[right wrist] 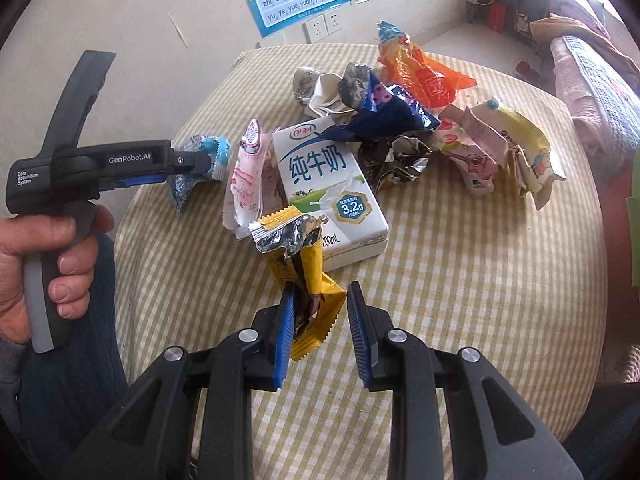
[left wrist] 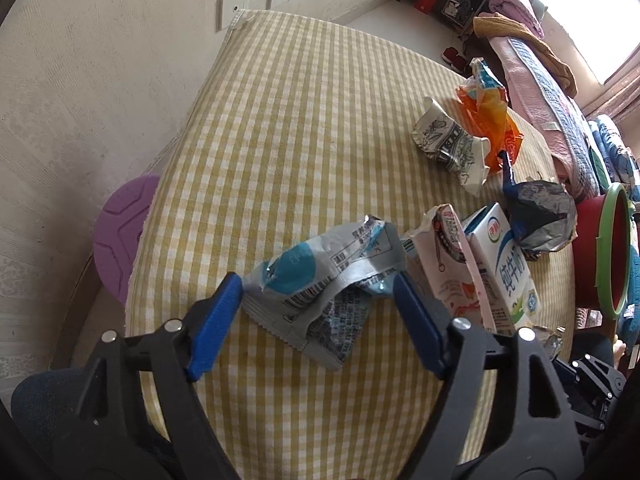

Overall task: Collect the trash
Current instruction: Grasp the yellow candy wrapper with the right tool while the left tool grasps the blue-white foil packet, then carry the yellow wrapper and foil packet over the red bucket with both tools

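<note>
Trash lies on a yellow checked tablecloth (right wrist: 460, 280). My left gripper (left wrist: 318, 284) is open, its jaws on either side of a crumpled grey and blue wrapper (left wrist: 320, 284); it also shows in the right wrist view (right wrist: 192, 164) at that wrapper (right wrist: 218, 152). My right gripper (right wrist: 320, 300) is open around the lower end of a yellow foil wrapper (right wrist: 308, 276), whose edge touches the left finger (right wrist: 285, 328). A white milk carton (right wrist: 328, 184) lies just behind, also in the left wrist view (left wrist: 508, 268).
Further wrappers lie behind: pink-white (right wrist: 248, 176), dark blue (right wrist: 384, 116), orange (right wrist: 424, 76), a crushed printed paper cup (left wrist: 452, 144) and a yellow-pink pile (right wrist: 500, 148). A red bin with a green rim (left wrist: 612, 248) stands at the table's right. A purple stool (left wrist: 124, 236) is left.
</note>
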{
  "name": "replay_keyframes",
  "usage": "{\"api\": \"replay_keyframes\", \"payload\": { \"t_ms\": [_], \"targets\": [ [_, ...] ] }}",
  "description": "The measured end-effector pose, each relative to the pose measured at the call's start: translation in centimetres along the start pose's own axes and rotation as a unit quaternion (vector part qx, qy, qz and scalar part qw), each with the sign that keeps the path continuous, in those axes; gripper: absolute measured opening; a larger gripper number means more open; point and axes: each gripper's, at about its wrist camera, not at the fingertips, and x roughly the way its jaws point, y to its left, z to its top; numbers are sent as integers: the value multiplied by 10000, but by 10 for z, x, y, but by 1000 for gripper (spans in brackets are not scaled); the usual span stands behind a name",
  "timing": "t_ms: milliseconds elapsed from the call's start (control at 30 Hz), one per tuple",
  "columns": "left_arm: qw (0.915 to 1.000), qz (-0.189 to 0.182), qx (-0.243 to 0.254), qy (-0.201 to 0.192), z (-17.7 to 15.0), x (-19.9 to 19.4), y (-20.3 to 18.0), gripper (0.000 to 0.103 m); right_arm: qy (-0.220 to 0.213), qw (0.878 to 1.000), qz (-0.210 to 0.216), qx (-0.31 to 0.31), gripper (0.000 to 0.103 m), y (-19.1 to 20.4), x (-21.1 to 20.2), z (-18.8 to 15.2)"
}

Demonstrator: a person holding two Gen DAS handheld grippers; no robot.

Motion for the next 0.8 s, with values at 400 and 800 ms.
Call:
{"api": "replay_keyframes", "payload": {
  "t_ms": [400, 800],
  "targets": [
    [9996, -189, 38, -205, -4, -16, -4, 29, -51, 9999, 42, 138, 26, -8, -10, 2],
    [9989, -239, 194, -355, -34, -49, -19, 27, -311, 9995, -24, 94, 26, -6, -36, -8]
  ]
}}
